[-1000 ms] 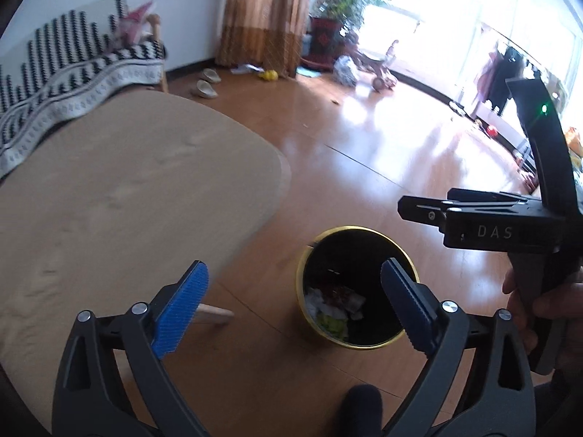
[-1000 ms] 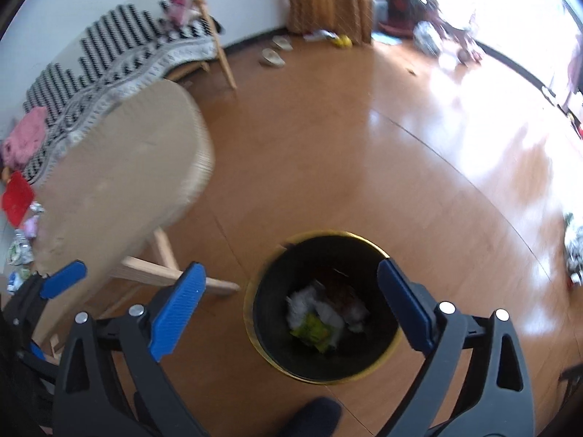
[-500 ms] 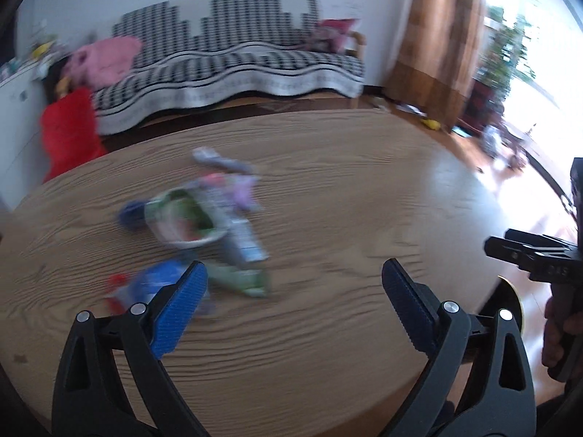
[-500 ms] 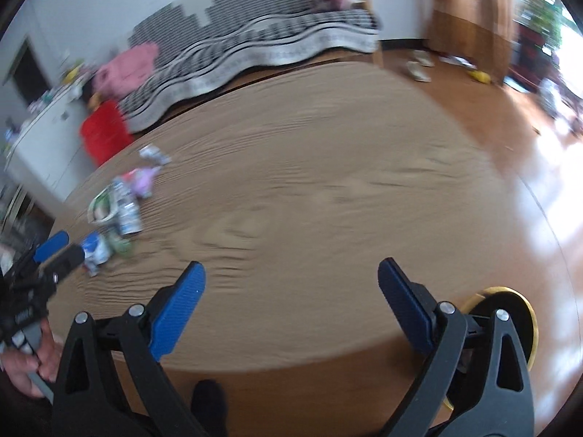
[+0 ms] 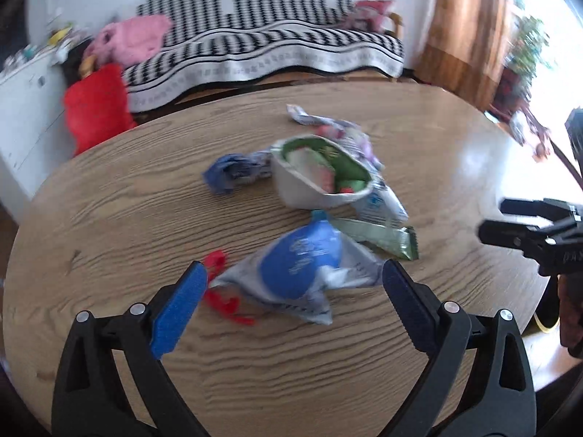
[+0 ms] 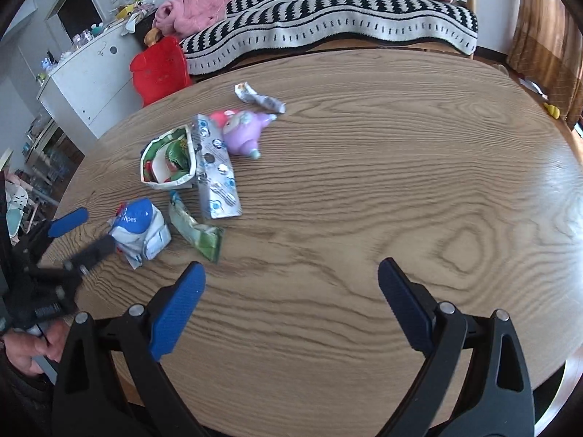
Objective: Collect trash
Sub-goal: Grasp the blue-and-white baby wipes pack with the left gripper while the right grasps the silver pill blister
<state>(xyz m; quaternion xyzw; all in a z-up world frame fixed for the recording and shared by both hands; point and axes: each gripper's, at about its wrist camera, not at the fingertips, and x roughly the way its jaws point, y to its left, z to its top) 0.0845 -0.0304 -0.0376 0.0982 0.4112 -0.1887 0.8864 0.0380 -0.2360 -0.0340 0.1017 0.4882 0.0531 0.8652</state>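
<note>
Left gripper point(image 5: 291, 291) spread wide, nothing held; blue-and-white wipes pack point(image 5: 302, 273) lies between its fingertips on oval wood-grain table point(image 5: 109, 218). Red scrap point(image 5: 218, 284) beside pack. Further in: crumpled blue wrapper point(image 5: 229, 173), white-and-green snack bag w/ open mouth point(image 5: 320, 174), flat green wrapper point(image 5: 382, 236). Right gripper point(image 6: 291, 302) also wide open, empty, over bare tabletop, trash well to its left. Silver blister sheet point(image 6: 215, 171) & purple plush toy point(image 6: 244, 131) seen mid-pile.

Red scrap point(image 5: 222, 293) partly hidden under blurred wipes pack point(image 5: 302, 273).
</note>
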